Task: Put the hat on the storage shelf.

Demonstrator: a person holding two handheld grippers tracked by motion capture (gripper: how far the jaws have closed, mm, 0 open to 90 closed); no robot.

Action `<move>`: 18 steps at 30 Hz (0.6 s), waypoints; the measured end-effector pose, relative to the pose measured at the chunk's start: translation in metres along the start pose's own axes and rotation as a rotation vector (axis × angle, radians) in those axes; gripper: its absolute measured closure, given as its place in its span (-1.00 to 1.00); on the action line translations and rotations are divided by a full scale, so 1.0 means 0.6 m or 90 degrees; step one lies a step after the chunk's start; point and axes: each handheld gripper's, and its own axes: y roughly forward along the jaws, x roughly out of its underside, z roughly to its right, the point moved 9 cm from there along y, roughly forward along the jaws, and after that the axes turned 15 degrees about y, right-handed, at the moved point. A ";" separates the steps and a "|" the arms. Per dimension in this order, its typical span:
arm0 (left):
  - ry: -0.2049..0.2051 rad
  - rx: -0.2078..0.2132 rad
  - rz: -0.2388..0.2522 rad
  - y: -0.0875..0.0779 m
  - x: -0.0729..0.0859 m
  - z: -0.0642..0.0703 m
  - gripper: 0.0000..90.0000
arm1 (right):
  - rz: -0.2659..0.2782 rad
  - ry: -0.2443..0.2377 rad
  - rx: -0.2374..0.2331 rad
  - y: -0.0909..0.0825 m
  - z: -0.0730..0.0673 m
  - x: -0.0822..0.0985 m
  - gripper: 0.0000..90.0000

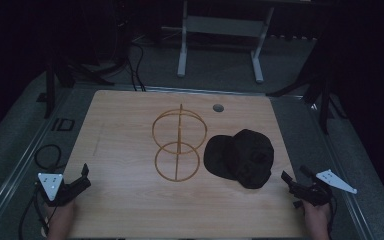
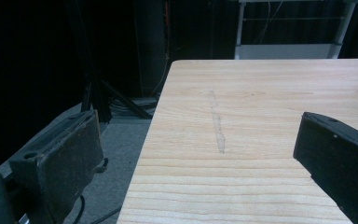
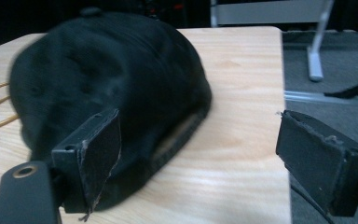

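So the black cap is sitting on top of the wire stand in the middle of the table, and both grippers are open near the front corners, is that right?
Not quite. The cap lies flat on the table, to the right of the wire stand, not on top of it; the high view shows this. The rest holds: the left gripper and right gripper are open near the front corners.

The room is dim with black corners in the high view, only the wooden table (image 1: 130,200) catches soft light from above, and the black cap (image 3: 107,79) looks blurred in the right gripper view, without any glare.
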 end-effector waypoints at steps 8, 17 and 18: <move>0.000 0.000 0.000 0.000 0.000 0.000 -0.96 | -0.035 -0.034 -0.072 0.023 -0.051 -0.026 -0.70; 0.008 0.001 -0.003 0.001 0.000 0.002 -0.96 | -0.083 -0.083 -0.116 0.060 -0.098 -0.041 -0.71; 0.007 0.002 -0.003 0.001 0.000 0.002 -0.96 | -0.087 -0.084 -0.122 0.064 -0.102 -0.044 -0.71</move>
